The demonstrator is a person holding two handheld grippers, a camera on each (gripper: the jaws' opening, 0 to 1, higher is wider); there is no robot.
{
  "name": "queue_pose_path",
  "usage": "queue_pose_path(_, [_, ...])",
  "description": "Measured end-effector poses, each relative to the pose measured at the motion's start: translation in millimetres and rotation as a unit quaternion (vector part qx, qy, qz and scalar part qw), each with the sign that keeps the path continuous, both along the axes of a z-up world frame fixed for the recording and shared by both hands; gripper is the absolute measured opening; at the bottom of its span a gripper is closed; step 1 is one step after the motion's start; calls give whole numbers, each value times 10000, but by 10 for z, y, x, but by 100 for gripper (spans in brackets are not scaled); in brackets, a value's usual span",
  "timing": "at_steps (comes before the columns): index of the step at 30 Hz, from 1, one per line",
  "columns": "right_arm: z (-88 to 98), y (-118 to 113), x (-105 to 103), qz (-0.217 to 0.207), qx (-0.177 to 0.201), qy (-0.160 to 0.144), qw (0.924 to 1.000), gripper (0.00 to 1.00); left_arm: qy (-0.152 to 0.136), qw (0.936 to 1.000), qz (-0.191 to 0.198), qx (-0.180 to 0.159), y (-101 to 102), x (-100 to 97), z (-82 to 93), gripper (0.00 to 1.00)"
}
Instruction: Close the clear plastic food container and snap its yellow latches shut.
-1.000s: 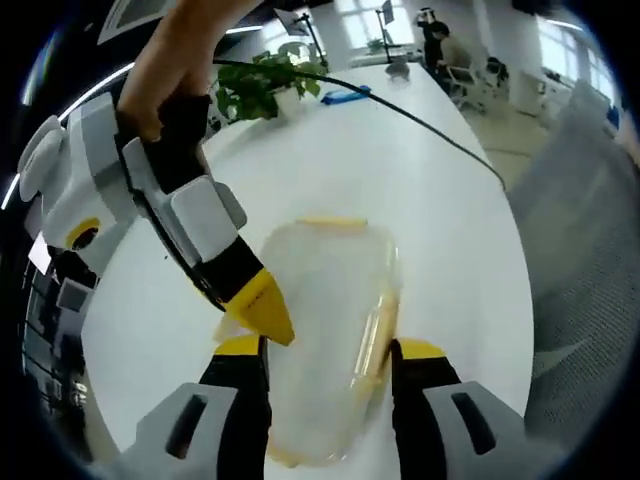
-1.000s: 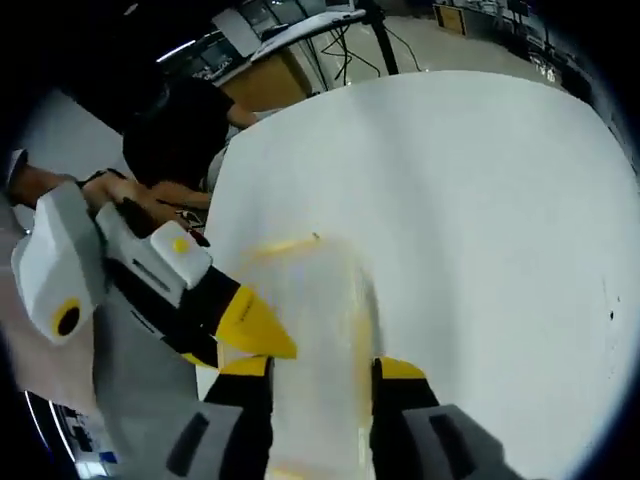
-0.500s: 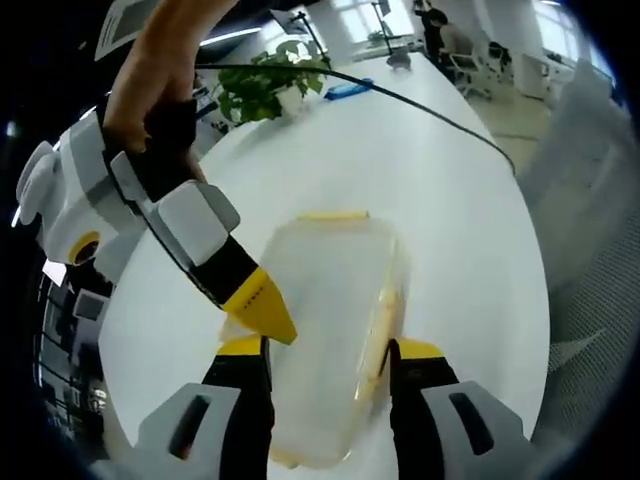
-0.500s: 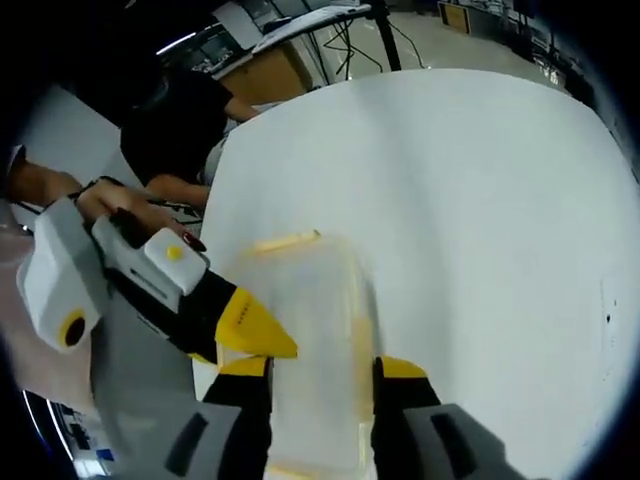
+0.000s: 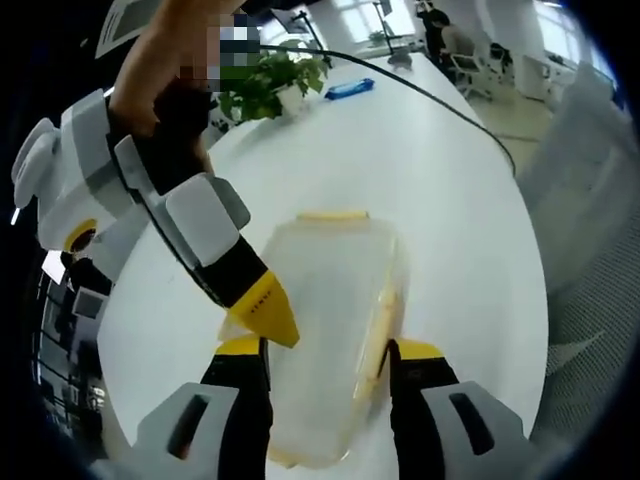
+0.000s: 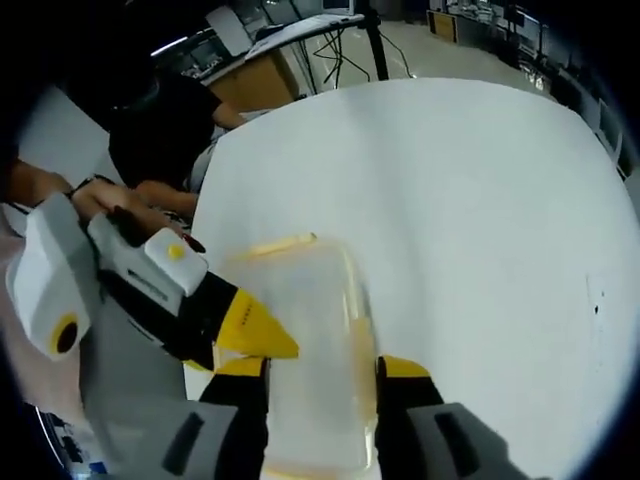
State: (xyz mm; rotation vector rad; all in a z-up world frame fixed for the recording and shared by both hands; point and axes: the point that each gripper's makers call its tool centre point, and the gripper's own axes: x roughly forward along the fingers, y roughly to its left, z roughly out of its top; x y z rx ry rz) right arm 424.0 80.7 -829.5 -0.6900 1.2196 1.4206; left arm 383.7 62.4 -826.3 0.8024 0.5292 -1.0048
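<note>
Well apart, container and table edge

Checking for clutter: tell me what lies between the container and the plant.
Bare white table in the left gripper view; nothing sits between the container and the plant. A black cable runs off to the side.

The food container is clear, faintly cloudy plastic with opaque yellow plastic latches. It lies on a smooth white tabletop of soft sheen. Each claw wears matt black and yellow tips on glossy grey-white plastic shells.
</note>
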Motion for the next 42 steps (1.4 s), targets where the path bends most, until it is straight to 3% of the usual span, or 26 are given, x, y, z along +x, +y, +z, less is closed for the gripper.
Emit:
queue_pose_path(6, [32, 2, -12, 33, -161, -305, 9994, 39, 5, 10000, 13, 4, 4, -6, 8, 44])
queue_pose_path(22, [94, 15, -16, 65, -113, -1050, 9944, 38, 66, 9998, -44, 204, 5, -29, 24, 44])
queue_pose_path(32, [144, -40, -4, -682, 194, -1463, 9867, 38, -114, 9981, -123, 592, 40, -65, 25, 47])
queue_pose_path(35, [160, -50, 5, -792, 379, -1623, 9828, 39, -9, 9992, -54, 402, 50, -116, 70, 54])
queue_pose_path(39, [178, -84, 60, -1155, 617, -1819, 9746, 44, 111, 9991, 352, -212, 91, -127, 216, 55])
queue_pose_path(41, [181, -117, 48, -1183, 663, -1848, 9734, 49, 173, 9978, 521, -361, 147, -127, 272, 56])
queue_pose_path(42, [191, -139, 38, -1251, 745, -1845, 9720, 50, 257, 9954, 681, -619, 165, -120, 325, 57])
